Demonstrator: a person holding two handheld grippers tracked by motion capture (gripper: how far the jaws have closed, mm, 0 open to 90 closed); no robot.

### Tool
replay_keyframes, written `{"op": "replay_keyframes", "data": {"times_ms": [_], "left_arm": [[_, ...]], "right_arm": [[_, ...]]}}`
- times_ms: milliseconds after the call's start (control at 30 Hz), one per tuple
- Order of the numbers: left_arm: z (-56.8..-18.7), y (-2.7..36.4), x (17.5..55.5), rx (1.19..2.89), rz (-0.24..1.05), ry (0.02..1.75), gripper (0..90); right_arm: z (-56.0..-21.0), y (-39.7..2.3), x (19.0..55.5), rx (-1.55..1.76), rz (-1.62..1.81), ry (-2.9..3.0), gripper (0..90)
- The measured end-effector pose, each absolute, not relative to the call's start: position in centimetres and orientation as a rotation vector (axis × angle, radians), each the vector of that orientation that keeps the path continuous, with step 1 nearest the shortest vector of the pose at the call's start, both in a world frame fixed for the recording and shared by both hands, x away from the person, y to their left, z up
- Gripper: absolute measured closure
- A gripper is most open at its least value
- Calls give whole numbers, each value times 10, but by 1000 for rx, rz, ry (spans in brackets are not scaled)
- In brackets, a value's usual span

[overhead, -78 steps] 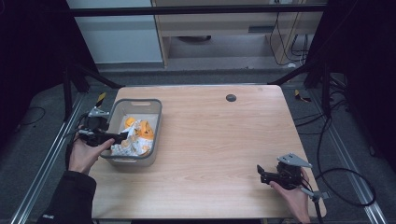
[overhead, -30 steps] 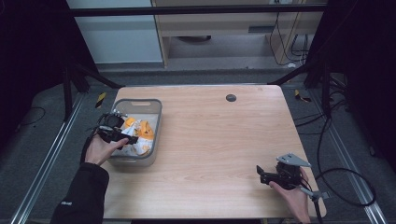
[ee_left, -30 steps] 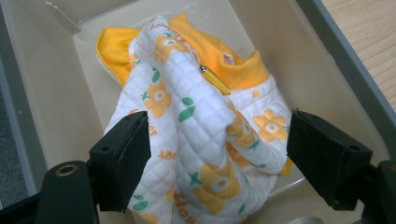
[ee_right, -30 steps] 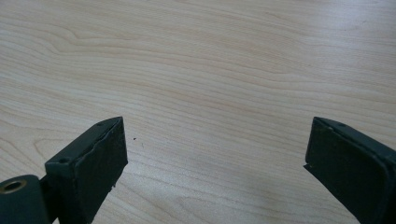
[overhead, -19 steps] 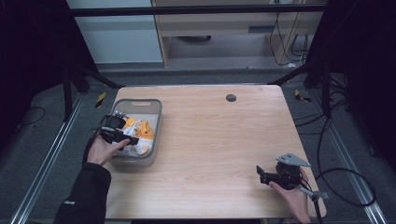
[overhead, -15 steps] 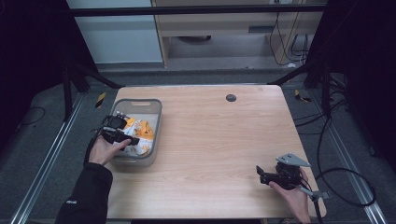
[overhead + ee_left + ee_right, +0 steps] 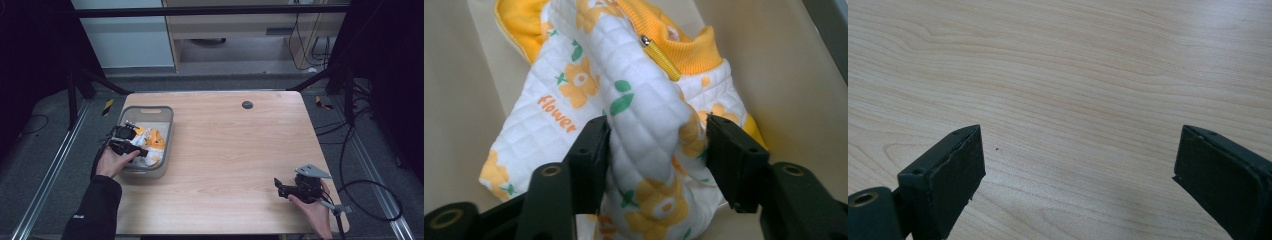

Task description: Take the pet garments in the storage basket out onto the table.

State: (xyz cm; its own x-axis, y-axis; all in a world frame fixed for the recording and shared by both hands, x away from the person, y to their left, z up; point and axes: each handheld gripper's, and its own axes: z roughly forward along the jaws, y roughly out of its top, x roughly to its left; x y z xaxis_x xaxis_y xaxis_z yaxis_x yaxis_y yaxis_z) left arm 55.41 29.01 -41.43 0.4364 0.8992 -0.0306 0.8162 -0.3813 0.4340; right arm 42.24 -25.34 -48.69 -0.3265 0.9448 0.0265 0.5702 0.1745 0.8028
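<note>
Quilted white cloth with orange flowers, a small jacket [image 7: 644, 135] with an orange collar and a zip pull, lies crumpled in the grey bin [image 7: 167, 131] at the person's left. The left gripper [image 7: 131, 146] is down inside that bin, and a raised fold of the jacket stands right between its jaws. Those jaws have just been closing; in the left gripper view the near-side pad already presses into the fold, while the far pad looks to be only touching the cloth or a hair off it, so I'd call the grip forming rather than firm. The rest of the jacket spreads out ahead of the jaws toward the bin's far wall.

Over on the bare wooden table [image 7: 1088, 75], well apart from the bin, the right gripper [image 7: 287, 190] rests in the person's hand with its jaws spread wide and nothing between them, only wood grain ahead.

As I read it, the work is at its start: the reach into the bin is done and the pinch is nearly made. Lifting the jacket clear and whatever is to happen on the table remain.
</note>
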Motion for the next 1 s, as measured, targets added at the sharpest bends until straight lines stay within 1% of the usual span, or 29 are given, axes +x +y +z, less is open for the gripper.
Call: {"op": "replay_keyframes", "data": {"times_ms": [200, 233, 267, 300, 667, 1000], "left_arm": [[-417, 290, 554, 2322, 288, 1465, 585], [-417, 291, 554, 2332, 287, 1465, 629], [-417, 290, 554, 2336, 290, 1466, 629], [-418, 290, 554, 2336, 288, 1467, 659], [-415, 292, 554, 2361, 293, 1441, 739], [-398, 295, 549, 2354, 331, 1416, 751]], "right_arm": [[-487, -253, 423, 1422, 1014, 1973, 60], [-487, -253, 422, 1422, 1015, 1972, 60], [-487, -253, 422, 1422, 1015, 1972, 60], [-487, -254, 422, 1420, 1016, 1972, 60], [-487, -254, 422, 1426, 1018, 1971, 60], [-487, -254, 422, 1423, 1017, 1972, 60]]}}
